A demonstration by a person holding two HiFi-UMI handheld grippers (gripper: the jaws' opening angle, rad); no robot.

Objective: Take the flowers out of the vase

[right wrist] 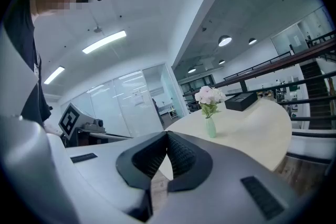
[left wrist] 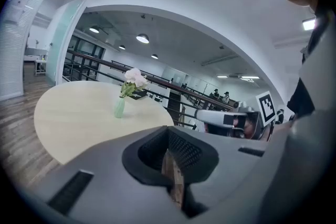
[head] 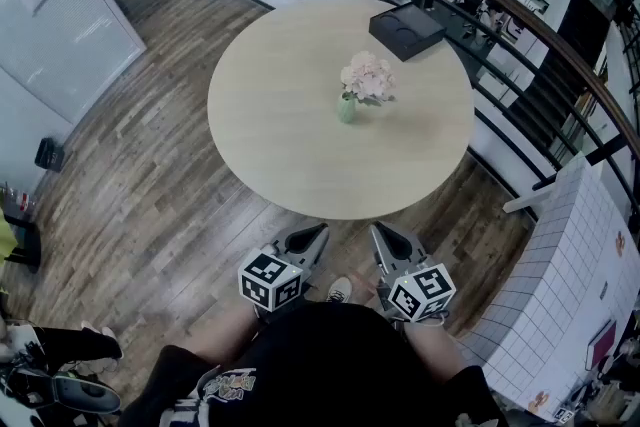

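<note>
Both tools sit low in front of the person's waist: the left hand-held gripper and the right hand-held gripper are side by side, each with its jaws pressed together on nothing. They point out over the wooden floor toward the round worktop, whose near edge lies just ahead of their tips.

Well beyond them, near the middle of that worktop, stands a small pale green vase, upright, with a bunch of pale pink flowers spilling over its mouth and leaning a little to one side. A flat black box rests at the far edge, close to the railing.

From where I stand the flowers look light and soft, and the heads would likely crush or shed under a pinch. The green stems just above the vase mouth seem the safer place to take hold. The vase looks slim and light enough to tip or ride up with the stems, so the other tool could steady its body.
</note>
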